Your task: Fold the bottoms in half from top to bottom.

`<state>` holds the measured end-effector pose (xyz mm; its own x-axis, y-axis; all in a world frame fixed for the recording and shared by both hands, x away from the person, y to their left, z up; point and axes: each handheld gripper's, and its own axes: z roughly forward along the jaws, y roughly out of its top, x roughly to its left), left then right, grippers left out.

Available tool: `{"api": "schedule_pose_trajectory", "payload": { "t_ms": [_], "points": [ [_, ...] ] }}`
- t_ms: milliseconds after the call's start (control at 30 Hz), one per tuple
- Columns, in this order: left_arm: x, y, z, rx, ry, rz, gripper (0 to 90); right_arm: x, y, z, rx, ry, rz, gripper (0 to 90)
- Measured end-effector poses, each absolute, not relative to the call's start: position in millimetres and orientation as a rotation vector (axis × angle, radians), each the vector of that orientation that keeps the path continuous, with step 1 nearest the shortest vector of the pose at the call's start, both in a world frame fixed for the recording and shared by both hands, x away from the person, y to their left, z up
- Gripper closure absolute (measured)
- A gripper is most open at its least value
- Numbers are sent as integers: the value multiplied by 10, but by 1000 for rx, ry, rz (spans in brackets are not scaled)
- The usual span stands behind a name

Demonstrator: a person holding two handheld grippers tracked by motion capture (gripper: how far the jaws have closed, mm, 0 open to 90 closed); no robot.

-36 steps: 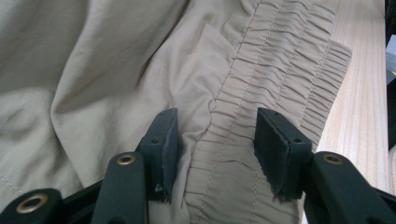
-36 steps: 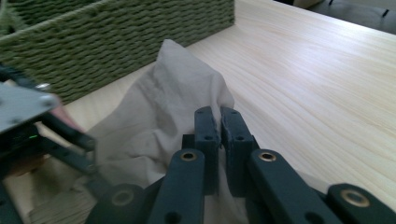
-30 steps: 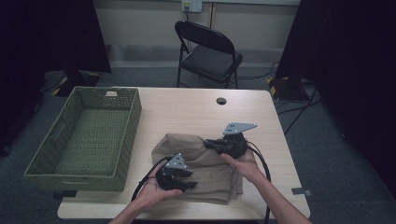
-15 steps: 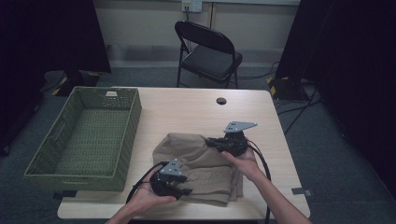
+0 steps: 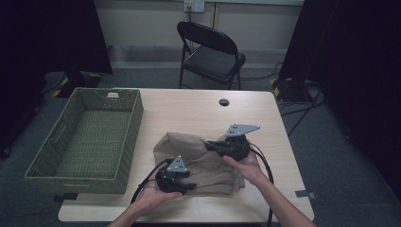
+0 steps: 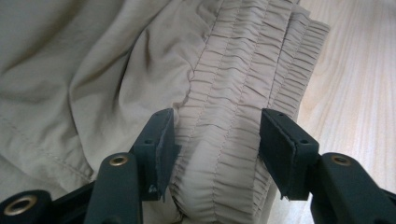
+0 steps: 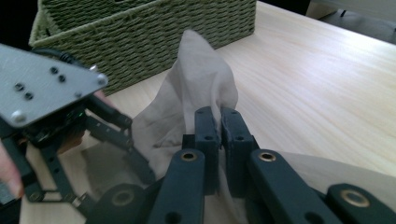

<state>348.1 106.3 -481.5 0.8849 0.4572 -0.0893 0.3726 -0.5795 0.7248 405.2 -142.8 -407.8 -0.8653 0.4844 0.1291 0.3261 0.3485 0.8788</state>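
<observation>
Pale wooden bench carries a tan garment lying between the two hand-held grippers, with a green woven basket well apart to the left. Left hand-held gripper: jaws part-spread, having just been opening, straddling the gathered elastic waistband without clamping it. The waistband's long axis runs straight away from this gripper. Right hand-held gripper: jaws pressed together, pinching a fold of the garment, which stands up as a peak above the jaw tips.
</observation>
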Motion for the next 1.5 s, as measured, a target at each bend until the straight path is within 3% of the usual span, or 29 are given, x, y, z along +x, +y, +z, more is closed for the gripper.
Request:
{"api": "schedule_pose_trajectory", "payload": {
  "t_ms": [833,1500],
  "points": [
    [3472,1098,-4803,2250,615,204,470,3639,-1372,-4392,707,2633,1474,872],
    [3513,1101,-4813,2233,653,203,470,3570,-1208,-4814,716,2713,1252,869]
  ]
}}
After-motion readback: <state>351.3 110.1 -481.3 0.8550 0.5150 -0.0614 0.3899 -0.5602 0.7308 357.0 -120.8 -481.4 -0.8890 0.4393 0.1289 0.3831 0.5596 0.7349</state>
